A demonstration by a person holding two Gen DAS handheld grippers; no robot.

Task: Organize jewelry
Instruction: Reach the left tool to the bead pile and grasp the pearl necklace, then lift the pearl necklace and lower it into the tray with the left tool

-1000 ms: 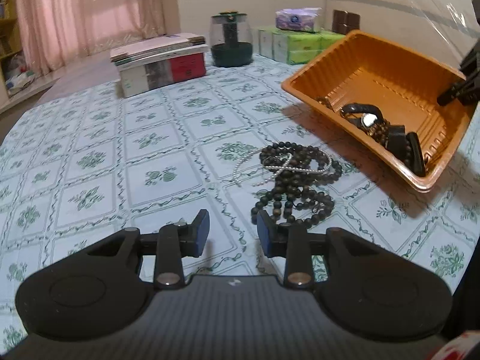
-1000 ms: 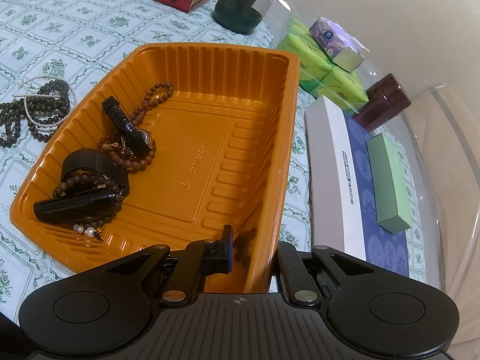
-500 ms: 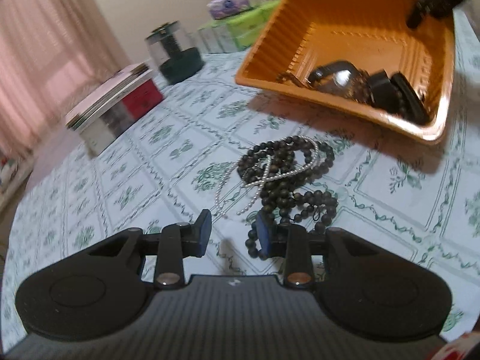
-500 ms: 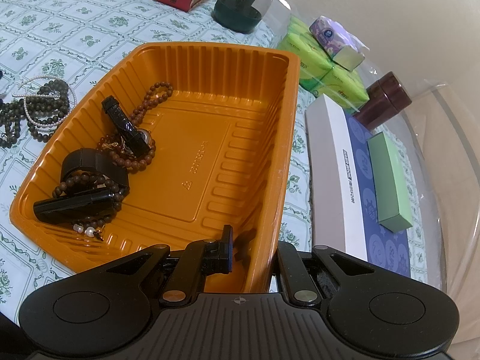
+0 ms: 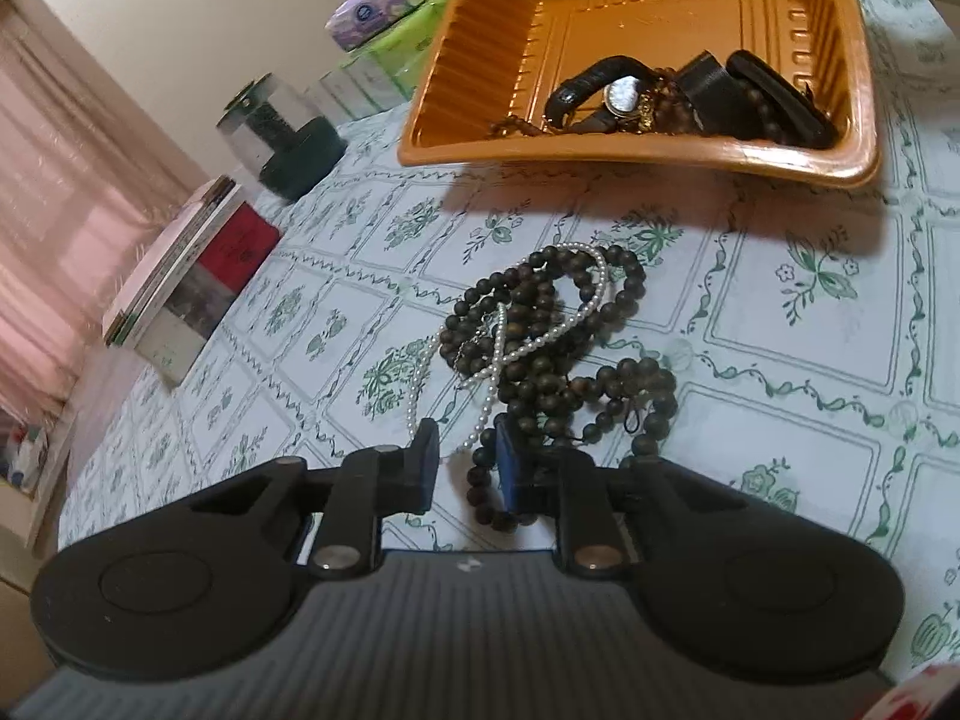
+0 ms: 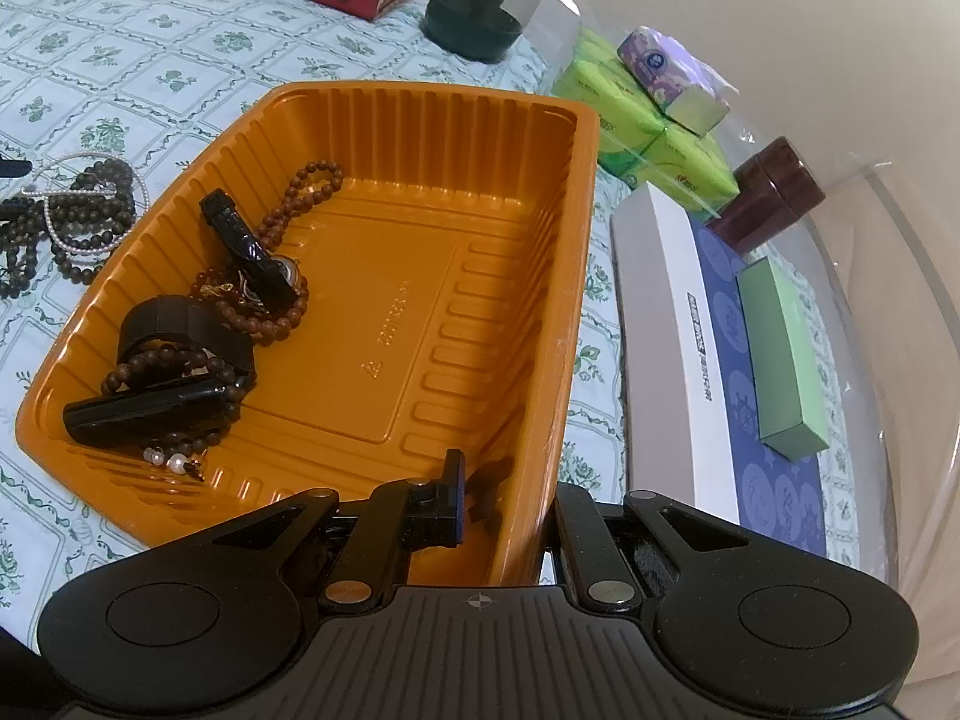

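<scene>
- The left gripper [image 5: 465,462] has rolled and come down to the near end of the jewelry pile since a second ago; its jaws are closing, with a strand of the white pearl string [image 5: 501,348] and a few beads of the dark bead necklace [image 5: 540,360] in the gap, and the pads are not yet pressing on them.
- The bead necklace and pearl string lie tangled together on the counter [image 5: 810,312], just in front of the orange tray [image 5: 630,150], in the same spot as before.
- The right gripper [image 6: 504,498] has not shifted; its jaws are clamped on the tray's near wall, one finger inside the tray and the other hidden behind the wall.
- The tray's near end is lifted, so it tilts and throws a shadow on the counter under its edge.
- Inside the tray a watch [image 6: 258,252], brown beads [image 6: 300,192] and black bands [image 6: 174,324] are bunched at the low end, unchanged; the left view shows them blurred and overlapping.
- Farther off stand a stack of books [image 5: 192,276], a glass jar [image 5: 282,144] and tissue packs [image 6: 654,120]; in the left view they now sit slanted.
- The tip of the left gripper is cut off at the right view's left edge.
</scene>
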